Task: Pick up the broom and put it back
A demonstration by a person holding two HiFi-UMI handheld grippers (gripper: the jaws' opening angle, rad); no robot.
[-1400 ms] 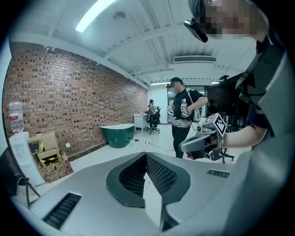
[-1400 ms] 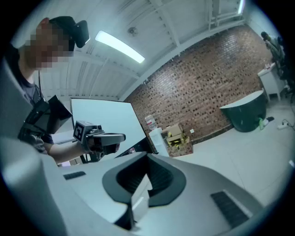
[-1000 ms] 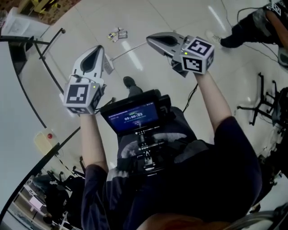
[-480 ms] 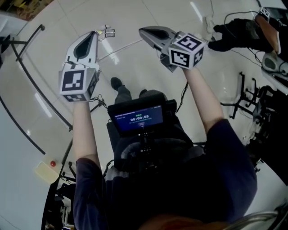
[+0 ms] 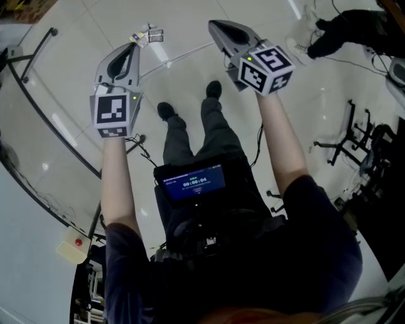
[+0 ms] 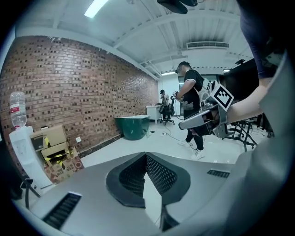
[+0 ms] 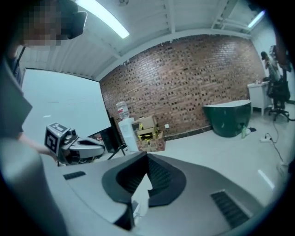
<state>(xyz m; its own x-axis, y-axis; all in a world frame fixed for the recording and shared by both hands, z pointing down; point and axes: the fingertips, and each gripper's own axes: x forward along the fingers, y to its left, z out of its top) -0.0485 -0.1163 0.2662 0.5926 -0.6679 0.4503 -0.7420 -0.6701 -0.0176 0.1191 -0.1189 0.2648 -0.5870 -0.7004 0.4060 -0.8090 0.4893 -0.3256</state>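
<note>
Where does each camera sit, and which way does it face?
Head view: on the person's head, facing steeply down at the floor; shows both arms, legs, the left gripper and the right gripper.
Left gripper view: on the left gripper, looking along its shut jaws toward the brick wall and green tub; the right gripper shows at right.
Right gripper view: on the right gripper, along its shut jaws toward that wall; the left gripper shows at left.
Shared: both gripper views show wall, tub, cardboard boxes.
</note>
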